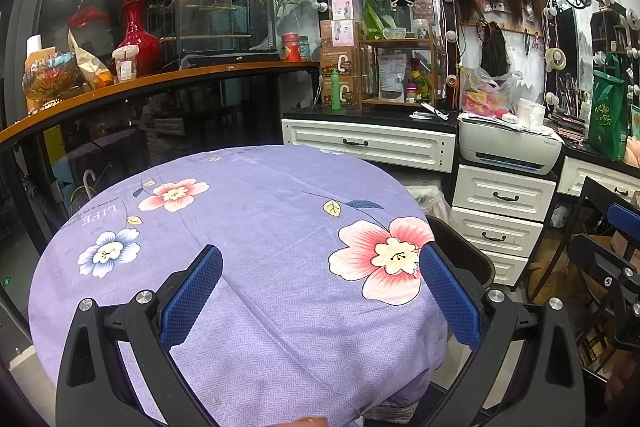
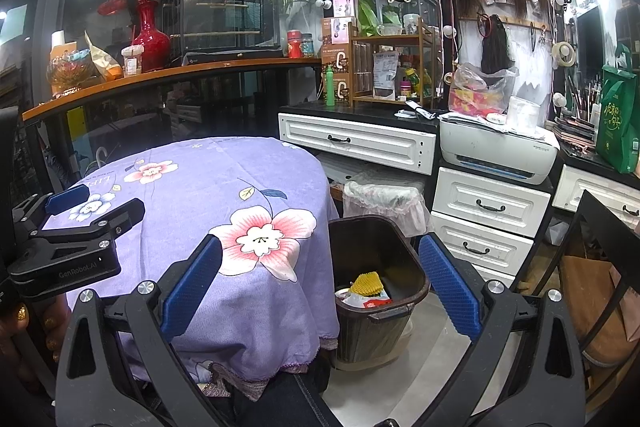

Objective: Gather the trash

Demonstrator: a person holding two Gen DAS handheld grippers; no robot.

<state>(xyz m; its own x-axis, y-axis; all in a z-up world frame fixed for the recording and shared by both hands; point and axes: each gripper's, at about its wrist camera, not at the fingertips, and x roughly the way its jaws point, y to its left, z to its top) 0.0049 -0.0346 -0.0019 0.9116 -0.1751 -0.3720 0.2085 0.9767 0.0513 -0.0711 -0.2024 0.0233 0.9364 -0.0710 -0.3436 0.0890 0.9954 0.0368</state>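
A dark brown trash bin (image 2: 416,279) stands on the floor right of the round table. Inside lie a yellow foam net (image 2: 365,284), white and red wrappers (image 2: 368,302) and a can top. My right gripper (image 2: 320,287) is open and empty, above the table's right edge and the bin. My left gripper (image 1: 320,287) is open and empty over the purple flowered tablecloth (image 1: 256,227); it also shows in the right wrist view (image 2: 96,205) at the left. The bin's rim (image 1: 464,243) peeks out past the table in the left wrist view.
A second bin with a clear liner (image 2: 384,199) stands behind the brown one. White drawers (image 2: 488,211) and a printer (image 2: 496,151) are to the right. A black chair frame (image 2: 600,227) is at far right. A wooden counter (image 2: 160,75) with a red vase runs behind.
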